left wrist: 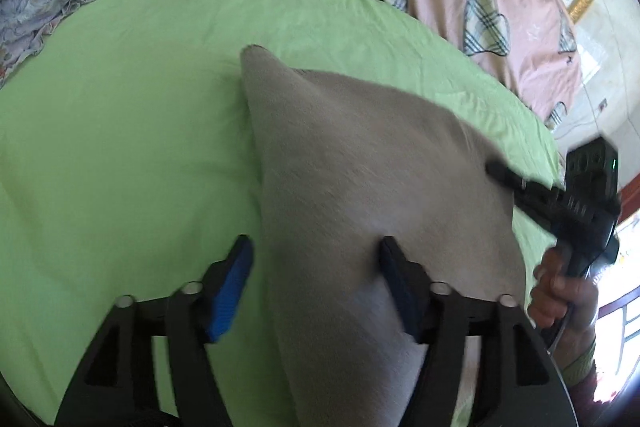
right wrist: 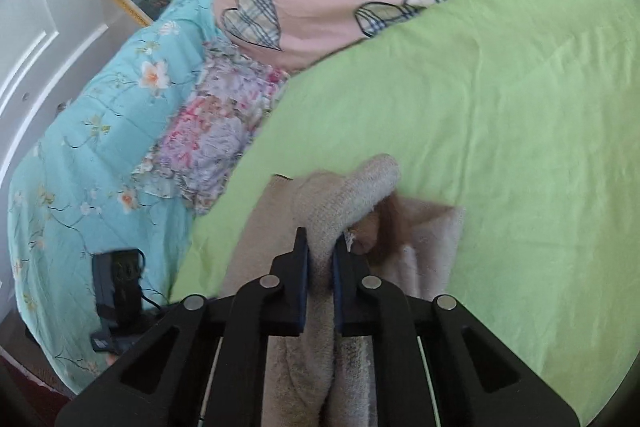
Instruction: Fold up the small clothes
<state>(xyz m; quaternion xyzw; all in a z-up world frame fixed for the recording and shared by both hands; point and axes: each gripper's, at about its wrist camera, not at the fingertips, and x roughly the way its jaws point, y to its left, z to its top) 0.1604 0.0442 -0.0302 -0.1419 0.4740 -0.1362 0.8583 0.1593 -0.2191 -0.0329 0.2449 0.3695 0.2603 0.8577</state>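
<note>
Two black claws worked one beige terry cloth (left wrist: 360, 187) at lower centre: left claw (left wrist: 316, 267) released, right claw (right wrist: 320, 259) grasping it, on the green-sheeted bed (left wrist: 120, 107).

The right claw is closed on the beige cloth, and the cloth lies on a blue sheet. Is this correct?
Not fully. The right claw is closed on the beige cloth, but the sheet under it is light green, not blue. The right wrist view shows this; the blue floral fabric is a separate quilt beside the sheet.
</note>
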